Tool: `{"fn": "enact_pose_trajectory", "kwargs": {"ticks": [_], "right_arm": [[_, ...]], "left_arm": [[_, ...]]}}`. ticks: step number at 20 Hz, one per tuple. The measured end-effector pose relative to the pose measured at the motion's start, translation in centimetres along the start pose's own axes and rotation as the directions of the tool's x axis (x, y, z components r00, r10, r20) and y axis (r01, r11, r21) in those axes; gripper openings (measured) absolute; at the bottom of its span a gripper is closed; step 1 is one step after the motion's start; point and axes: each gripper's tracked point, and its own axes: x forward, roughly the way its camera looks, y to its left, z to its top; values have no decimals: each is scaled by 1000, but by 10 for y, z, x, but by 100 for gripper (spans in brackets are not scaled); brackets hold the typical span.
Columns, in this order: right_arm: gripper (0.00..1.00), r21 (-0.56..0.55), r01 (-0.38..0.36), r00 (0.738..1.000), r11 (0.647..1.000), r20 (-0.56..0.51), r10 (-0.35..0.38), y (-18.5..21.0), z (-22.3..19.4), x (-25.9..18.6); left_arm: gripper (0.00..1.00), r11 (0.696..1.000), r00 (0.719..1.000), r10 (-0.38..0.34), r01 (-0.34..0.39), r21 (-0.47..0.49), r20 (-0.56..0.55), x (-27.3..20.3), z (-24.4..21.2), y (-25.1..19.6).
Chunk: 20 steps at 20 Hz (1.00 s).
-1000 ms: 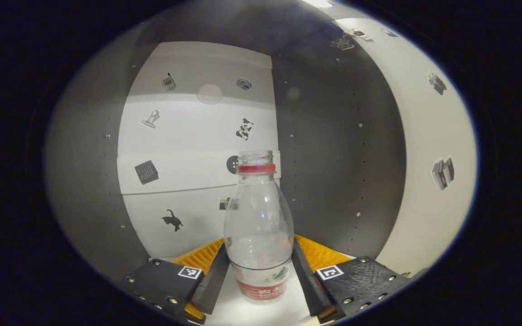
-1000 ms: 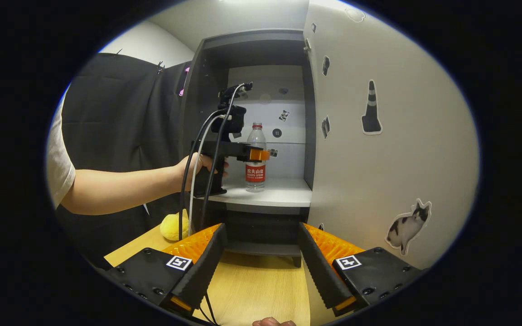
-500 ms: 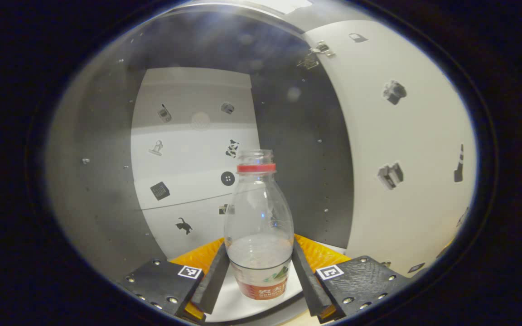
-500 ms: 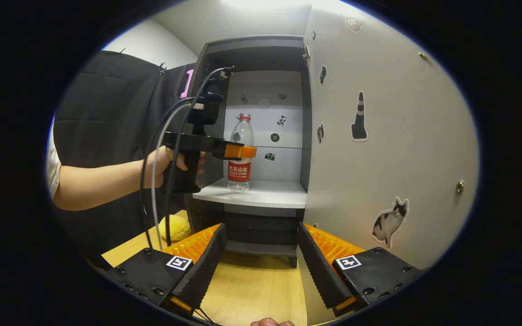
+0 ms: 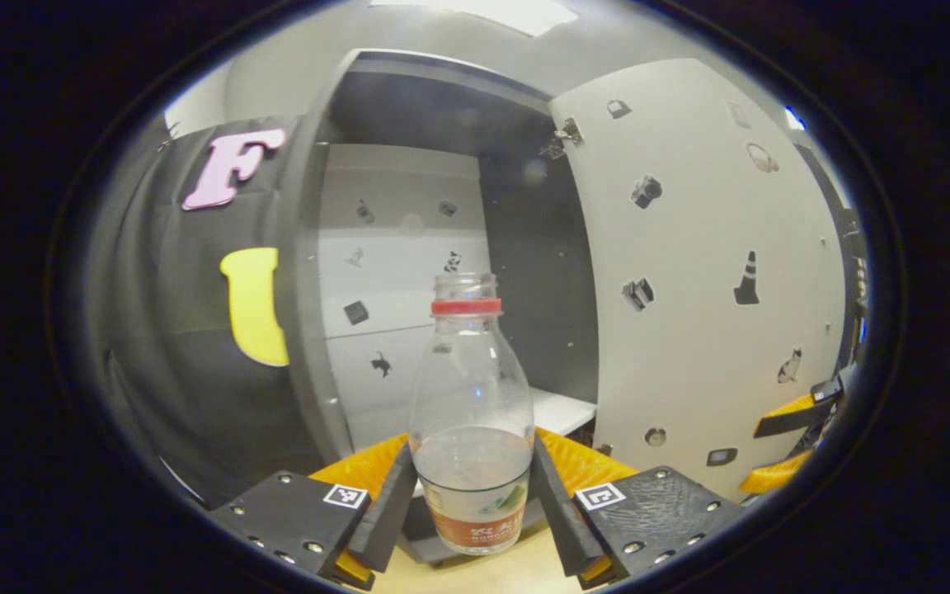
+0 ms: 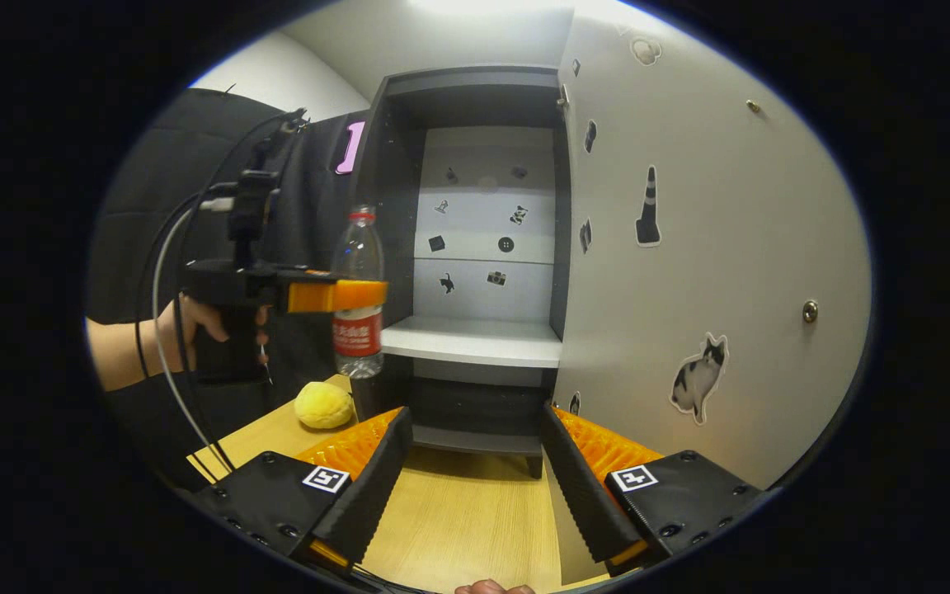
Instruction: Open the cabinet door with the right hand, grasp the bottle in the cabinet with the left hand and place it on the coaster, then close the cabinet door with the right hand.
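The left tool (image 5: 471, 503) grips the water bottle (image 5: 470, 412) upright, clear of the cabinet shelf (image 6: 475, 340); the right tool (image 6: 471, 487) hangs unclenched above the desk (image 6: 458, 511); the cabinet door (image 6: 689, 247) stands open.

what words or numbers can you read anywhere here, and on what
Label on the bottle: there is print on the red band, too small and blurred to read.
Stickers on the cabinet door: pictures, no words.
Square tags: a black-and-white pattern, no letters or numbers.
So nothing can be quoted.
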Motion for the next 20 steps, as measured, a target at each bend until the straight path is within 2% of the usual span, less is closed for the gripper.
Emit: {"fn": "enact_pose_trajectory", "kwargs": {"ticks": [4,6,7,8,9,10,13,14,19,20], "right_arm": [[100,25,16,1000,1000,5,-16,0,2,-4],[99,38,20,1000,999,3,-20,3,4,-7],[99,41,22,1000,999,7,-22,3,5,-9],[95,42,22,1000,999,10,-23,3,6,-11],[99,45,20,1000,999,10,-20,3,6,-14],[99,49,14,1000,999,8,-14,4,5,-15],[99,57,-4,1000,998,-17,5,8,-4,-24],[100,53,-21,1000,998,-15,22,12,-6,-26],[99,-7,-105,994,994,12,105,15,-5,-36],[99,-2,-125,992,992,10,125,17,-9,-38]], "left_arm": [[73,997,995,78,-80,-19,-65,-55,-53,21],[76,993,990,101,-106,-46,-95,-79,-82,24],[76,991,988,112,-118,-56,-105,-89,-95,24],[74,989,986,125,-133,-61,-113,-99,-108,23],[74,987,982,139,-148,-63,-124,-110,-122,22],[76,984,979,152,-162,-68,-134,-119,-136,18],[74,973,969,192,-208,-96,-154,-141,-174,3],[79,969,963,216,-231,-88,-158,-146,-186,-2],[74,916,916,355,-381,-128,-186,-172,-241,-16],[77,906,907,376,-403,-130,-190,-175,-250,-20]]}}
